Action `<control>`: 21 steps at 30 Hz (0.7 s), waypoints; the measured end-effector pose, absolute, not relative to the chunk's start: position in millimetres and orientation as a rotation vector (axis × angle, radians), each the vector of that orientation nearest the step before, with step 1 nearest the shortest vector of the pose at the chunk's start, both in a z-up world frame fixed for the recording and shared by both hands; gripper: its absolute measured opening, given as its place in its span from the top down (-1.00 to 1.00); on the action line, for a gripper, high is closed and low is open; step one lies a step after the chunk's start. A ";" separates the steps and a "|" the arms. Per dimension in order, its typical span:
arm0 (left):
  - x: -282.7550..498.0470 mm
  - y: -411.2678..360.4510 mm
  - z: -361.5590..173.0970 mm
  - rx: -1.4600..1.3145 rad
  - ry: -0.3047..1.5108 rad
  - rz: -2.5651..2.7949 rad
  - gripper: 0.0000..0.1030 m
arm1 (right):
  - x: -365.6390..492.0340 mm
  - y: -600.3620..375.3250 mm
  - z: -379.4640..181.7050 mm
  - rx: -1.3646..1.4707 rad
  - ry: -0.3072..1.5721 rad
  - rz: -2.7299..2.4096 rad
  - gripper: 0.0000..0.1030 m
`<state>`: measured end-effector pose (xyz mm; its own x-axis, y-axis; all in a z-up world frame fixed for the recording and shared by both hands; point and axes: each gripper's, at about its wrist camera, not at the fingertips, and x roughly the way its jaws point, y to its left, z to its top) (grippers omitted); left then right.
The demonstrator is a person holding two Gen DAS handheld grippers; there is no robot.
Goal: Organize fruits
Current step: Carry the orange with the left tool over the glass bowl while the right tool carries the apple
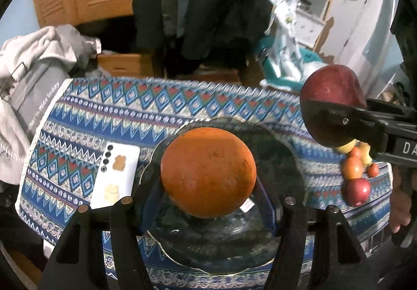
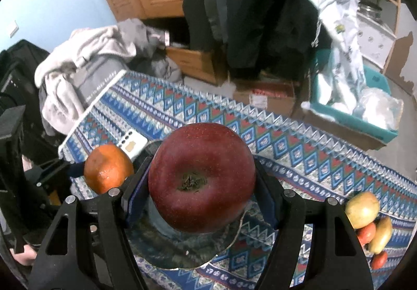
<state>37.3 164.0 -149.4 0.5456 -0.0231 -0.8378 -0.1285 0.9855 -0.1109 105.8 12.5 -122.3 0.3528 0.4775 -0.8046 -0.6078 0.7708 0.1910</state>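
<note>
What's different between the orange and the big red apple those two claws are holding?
The orange is bright orange with a dull, pitted skin; the red apple is dark red, smooth and shiny. The apple shows a dimple with a dried calyx facing the right camera; the orange shows no stem end. The orange sits in the left gripper, the apple in the right gripper. Both are round, clamped between pads, above the glass plate.

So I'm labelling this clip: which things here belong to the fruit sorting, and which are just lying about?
Job:
- orange in the left gripper
- red apple in the right gripper
- glass plate
- fruit pile

Lying about:
- phone
- grey clothes
- teal bin
</note>
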 end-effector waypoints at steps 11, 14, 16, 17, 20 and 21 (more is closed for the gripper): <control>47.8 187.1 -213.0 -0.243 1.147 0.122 -0.30 | 107.2 31.2 -180.8 -0.201 1.121 0.705 -0.39; 47.7 186.6 -224.0 -0.245 1.178 0.129 -0.30 | 107.2 32.6 -189.9 -0.207 1.143 0.708 -0.40; 47.6 185.7 -229.1 -0.240 1.190 0.128 -0.30 | 106.0 34.3 -195.6 -0.213 1.155 0.713 -0.40; 47.4 185.3 -232.5 -0.237 1.202 0.131 -0.30 | 105.0 35.3 -197.9 -0.218 1.159 0.714 -0.40; 46.1 184.7 -239.2 -0.242 1.225 0.132 -0.30 | 103.2 37.7 -203.2 -0.225 1.172 0.718 -0.40; 46.8 184.6 -240.5 -0.243 1.232 0.131 -0.30 | 102.8 38.1 -205.2 -0.225 1.177 0.720 -0.40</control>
